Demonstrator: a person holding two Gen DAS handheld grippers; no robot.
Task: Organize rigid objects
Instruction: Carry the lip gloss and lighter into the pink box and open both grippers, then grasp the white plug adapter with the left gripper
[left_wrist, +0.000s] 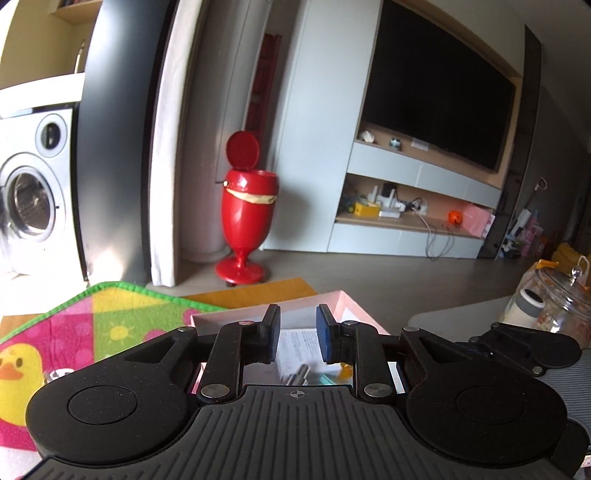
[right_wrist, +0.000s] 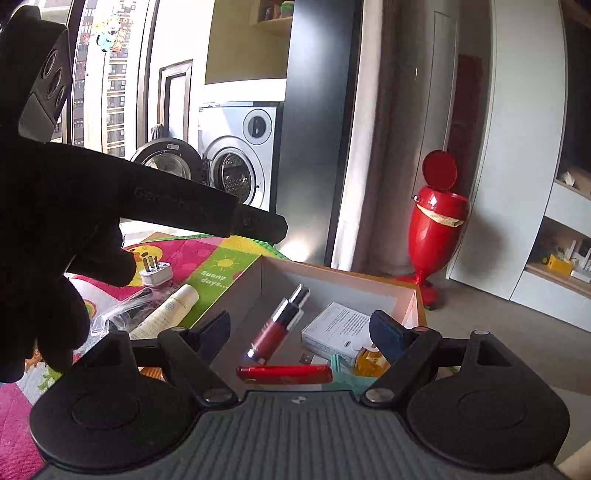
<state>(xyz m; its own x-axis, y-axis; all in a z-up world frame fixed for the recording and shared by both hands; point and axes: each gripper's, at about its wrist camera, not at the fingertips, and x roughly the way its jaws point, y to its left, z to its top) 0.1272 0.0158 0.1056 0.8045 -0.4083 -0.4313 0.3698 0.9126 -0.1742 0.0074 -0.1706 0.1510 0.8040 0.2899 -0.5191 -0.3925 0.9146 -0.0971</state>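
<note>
Several items already sit in our pink box (right_wrist: 413, 295), incl. a lipstick (right_wrist: 280, 325); plug adapter (right_wrist: 157, 273) waits outside. Left gripper (left_wrist: 297, 332) clenched empty, right gripper (right_wrist: 299, 332) spread empty — we risk clipping the box wall on reaching.

A glossy red goblet-shaped waste bin (left_wrist: 248, 206) with its round lid raised stands on the grey floor (left_wrist: 369, 273) beside a pale rounded column (left_wrist: 173, 147). To the left, a silver front-loading washing machine (left_wrist: 33, 192) has its door open. A large dark television screen (left_wrist: 439, 85) sits in a pale grey wall unit (left_wrist: 417, 173) with wooden shelves. A bright patchwork play mat (left_wrist: 103, 317) with a yellow duck covers the near floor. Daylight enters through tall windows (right_wrist: 107, 74).
</note>
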